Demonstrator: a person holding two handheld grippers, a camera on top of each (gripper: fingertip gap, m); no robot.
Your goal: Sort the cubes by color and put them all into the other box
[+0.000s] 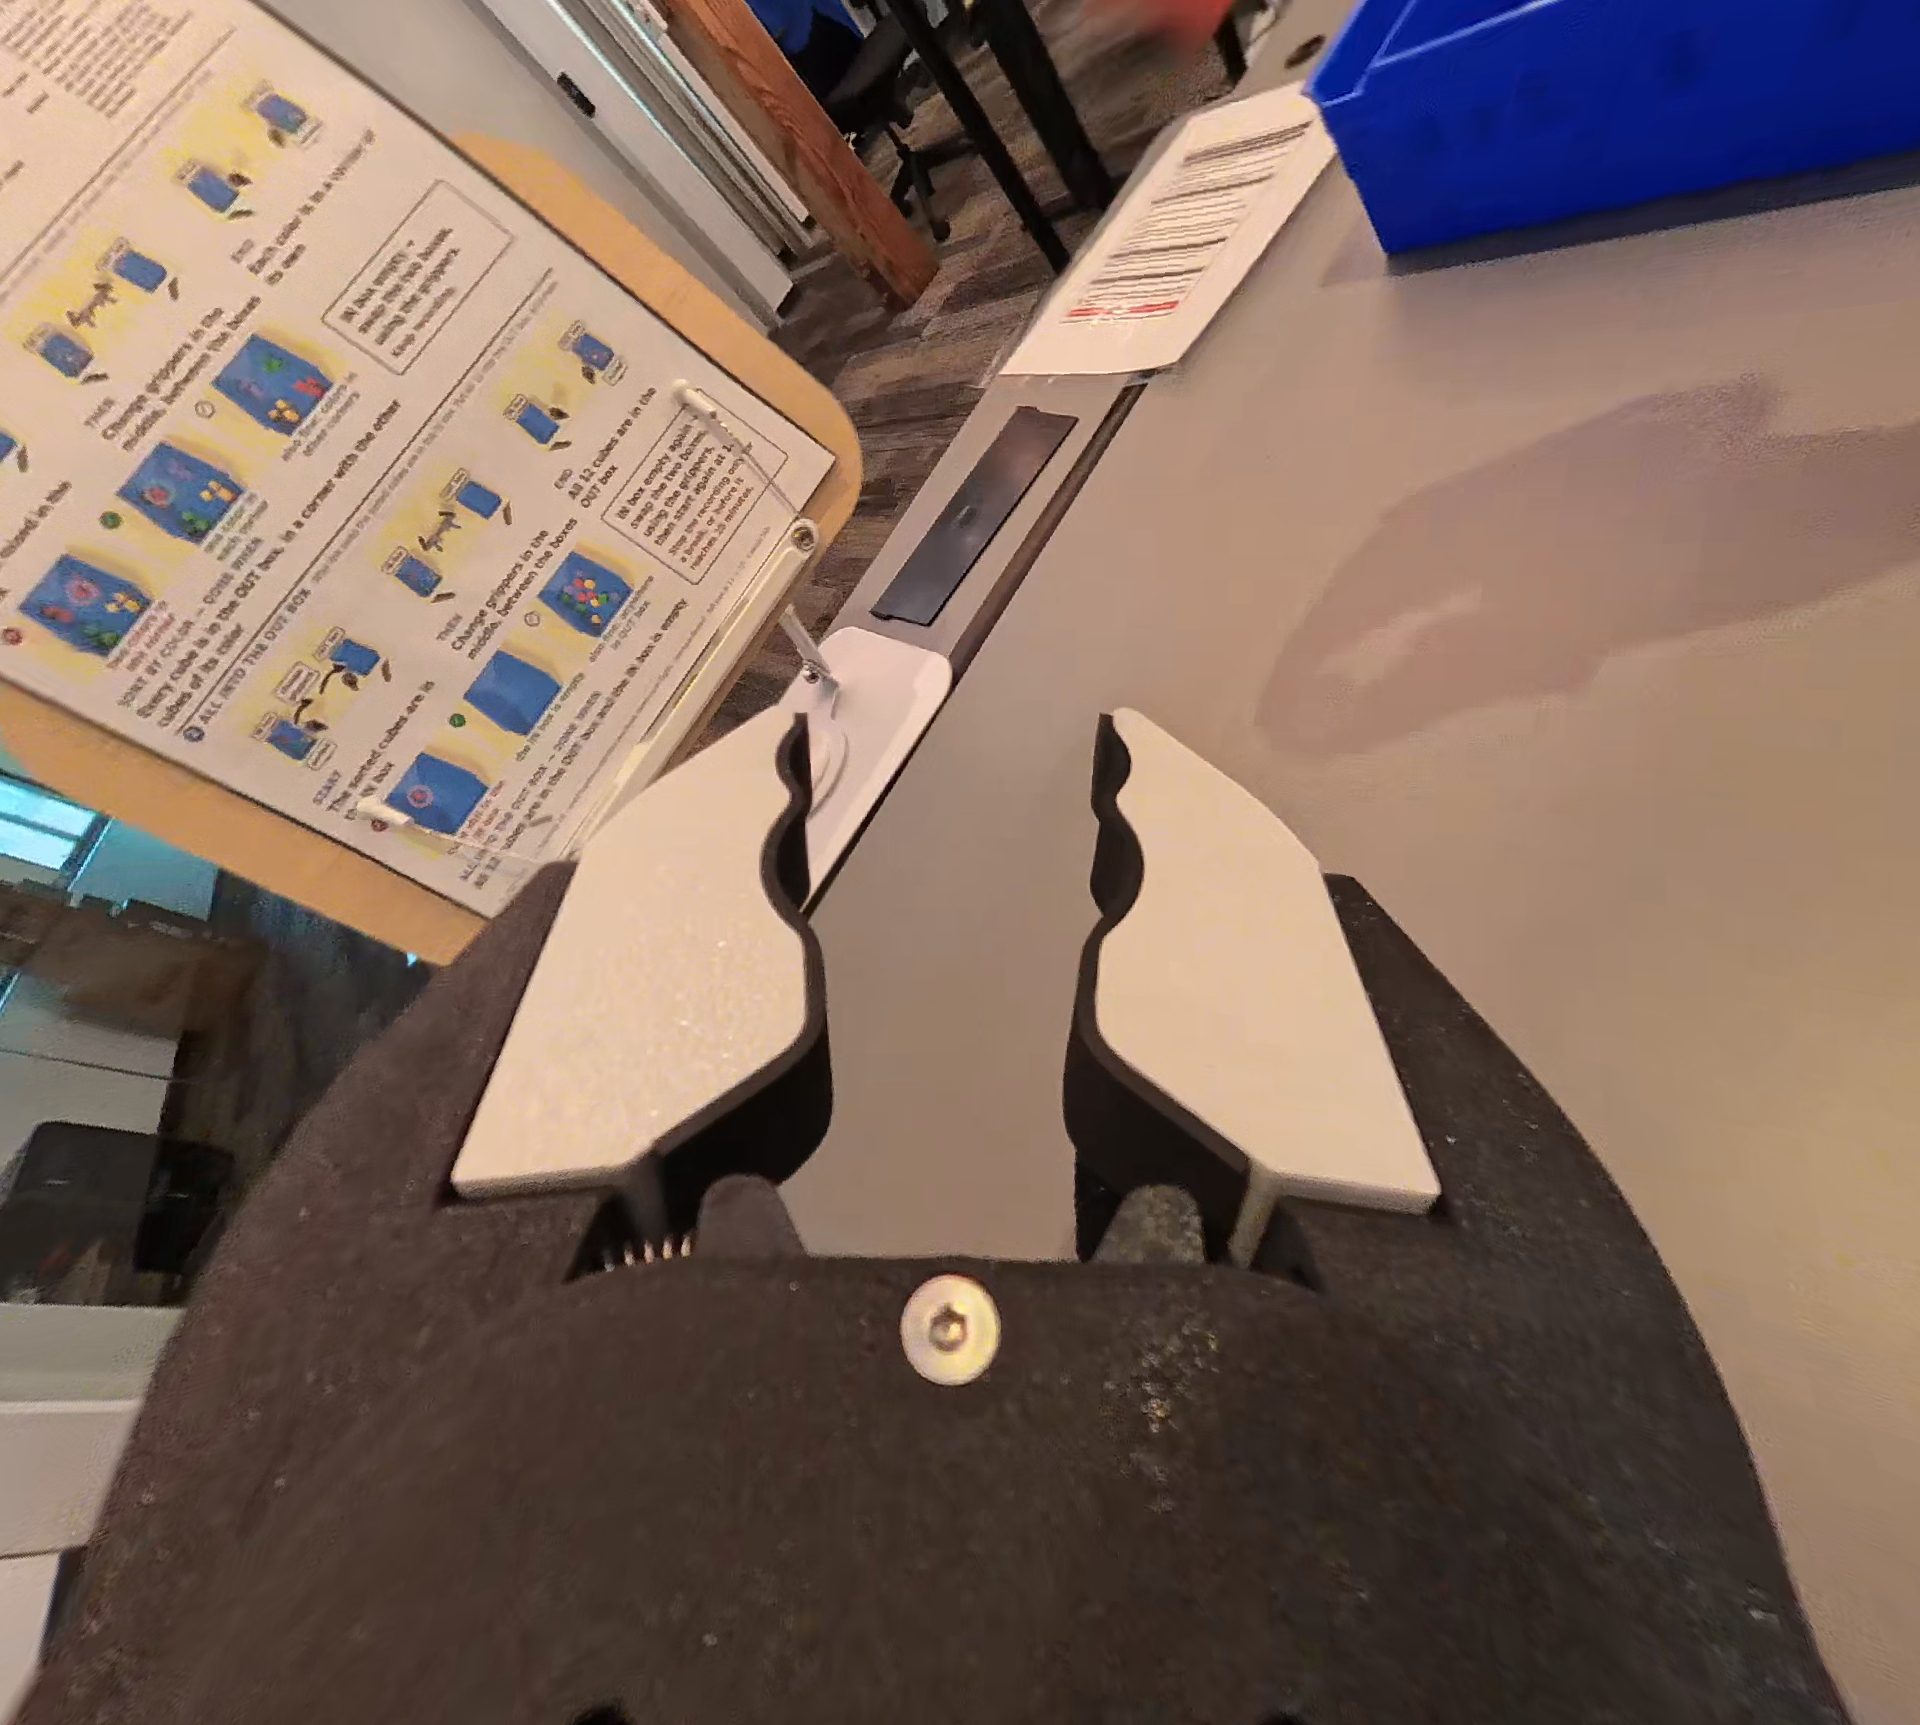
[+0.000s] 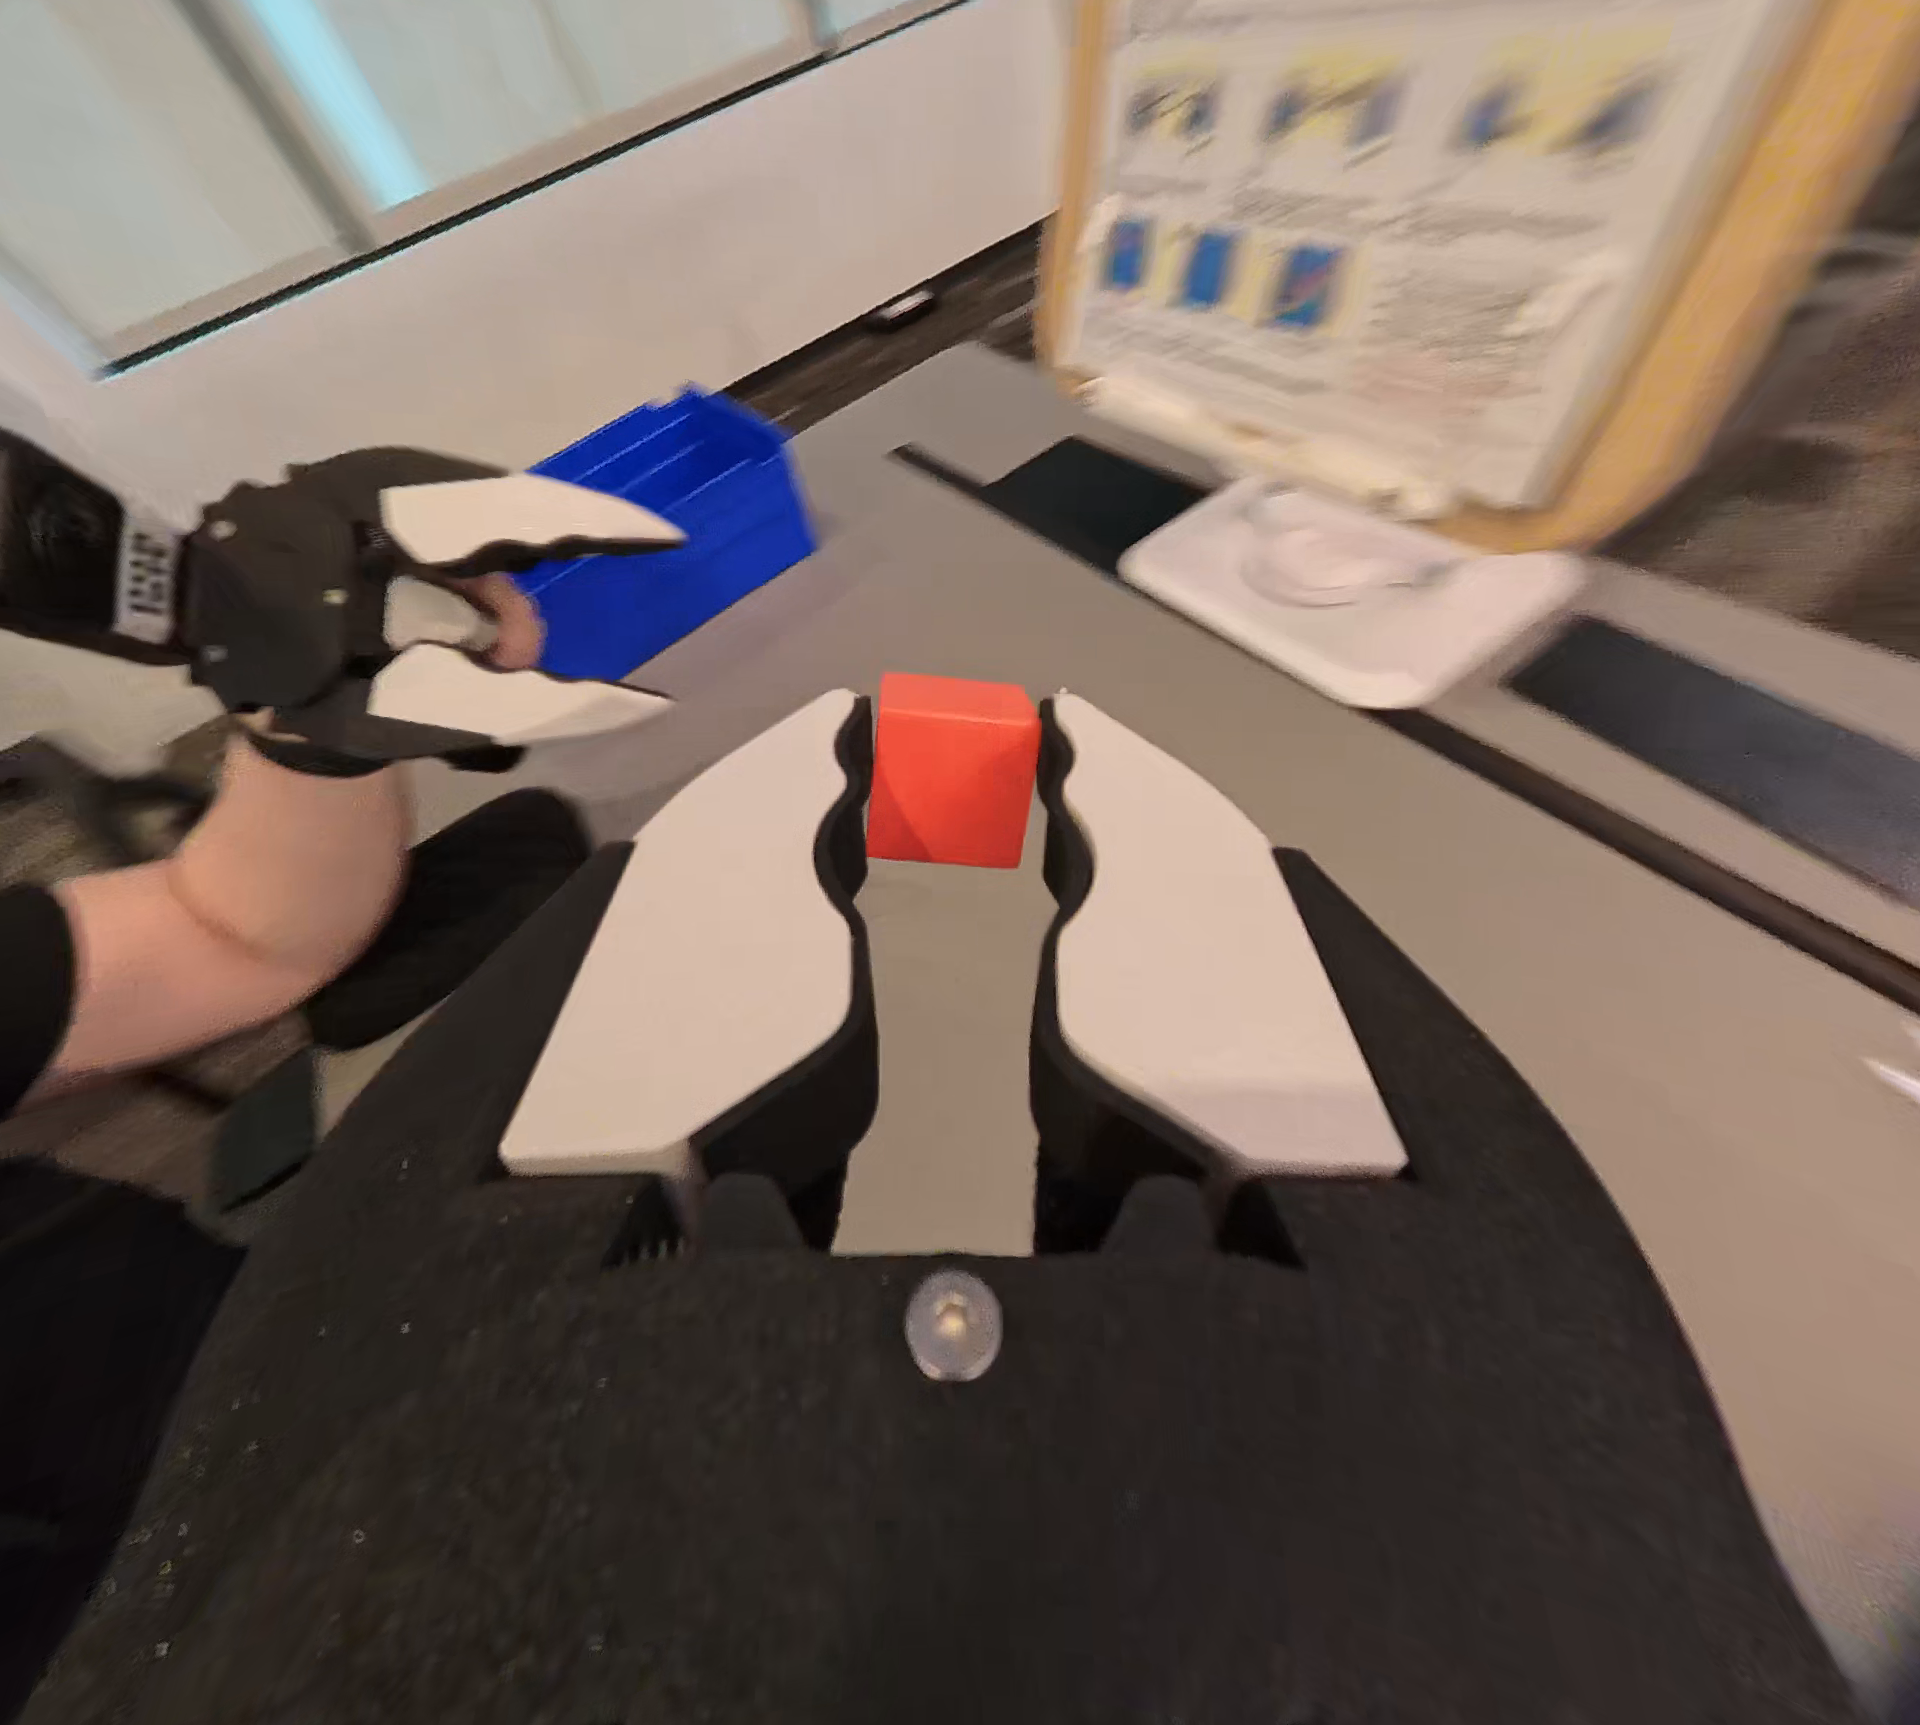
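Beyond the red cube [image 2: 951, 776] clenched at your right gripper [image 2: 951, 719] tips, the blue box [image 2: 675, 563] sits up and to the left, nearer your left gripper [image 2: 665, 615], which hangs released and empty just beside that box.

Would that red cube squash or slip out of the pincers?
Probably neither. The red cube keeps crisp edges between the right gripper's fingers, so it looks rigid. Its flat sides suit the pads, and it seems unlikely to roll.
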